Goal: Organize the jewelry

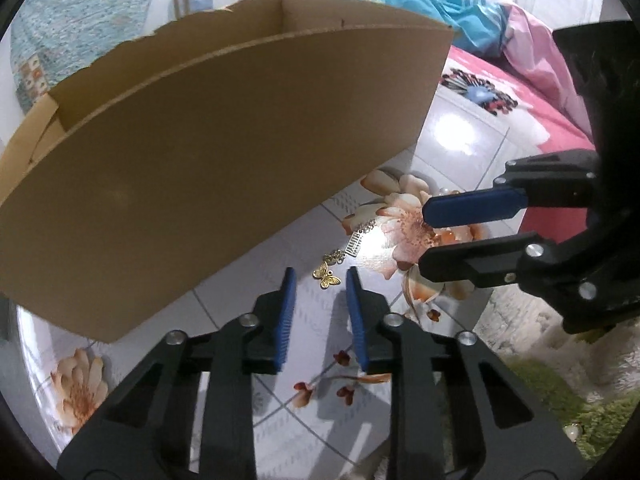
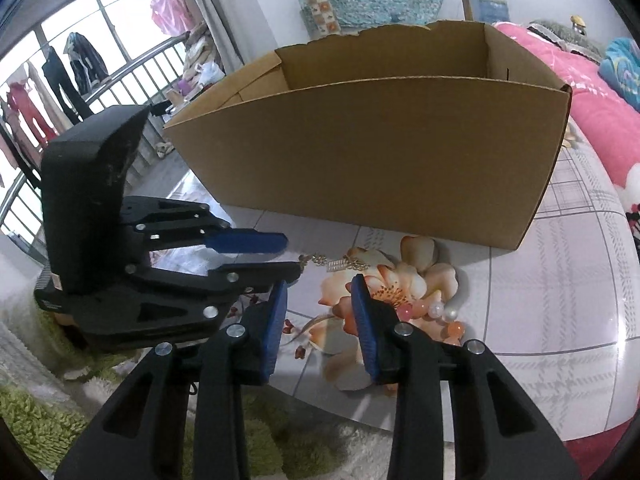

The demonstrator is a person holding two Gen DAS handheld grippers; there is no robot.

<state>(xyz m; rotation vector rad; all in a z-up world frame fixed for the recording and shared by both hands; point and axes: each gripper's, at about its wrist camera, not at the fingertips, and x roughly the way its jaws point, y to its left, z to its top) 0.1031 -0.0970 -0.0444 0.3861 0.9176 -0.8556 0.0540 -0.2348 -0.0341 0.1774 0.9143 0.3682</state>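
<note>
- Right at the centre of the scene lies a gold butterfly pendant (image 1: 327,276) on a fine gold chain (image 1: 335,257), resting flat on the bench (image 1: 460,136), a white glossy surface printed with peach flowers.
- Just beyond the butterfly, a small silver comb-shaped charm (image 1: 354,245) lies on the same chain, near the foot of the cardboard box (image 1: 224,152).
- From the right wrist camera the chain (image 2: 320,259) and charm (image 2: 338,266) stretch along the bench between the box (image 2: 372,152) and a printed flower.
- A cluster of pink, orange and white beads (image 2: 434,314) sits on the bench toward its near edge, just beside the right tool's right finger.
- The left tool (image 1: 320,276) points down at the bench with its blue pads spread; the butterfly shows in the gap at their tips, and the pads do not press on it.
- The right tool (image 2: 320,286) likewise has its blue pads spread and holds nothing; printed flower shows between them.
- In the left wrist view the right tool (image 1: 424,236) comes in from the right edge, over the flower print, near the jewellery.
- The box is open-topped, brown, with a torn far rim, and stands on the bench behind the jewellery.
- Green shaggy rug (image 2: 36,420) lies along the bench's near edge.
- A pink bed cover (image 2: 592,112) borders the bench's right side.
- Clothes (image 2: 78,64) hang by a barred window at the far left.
</note>
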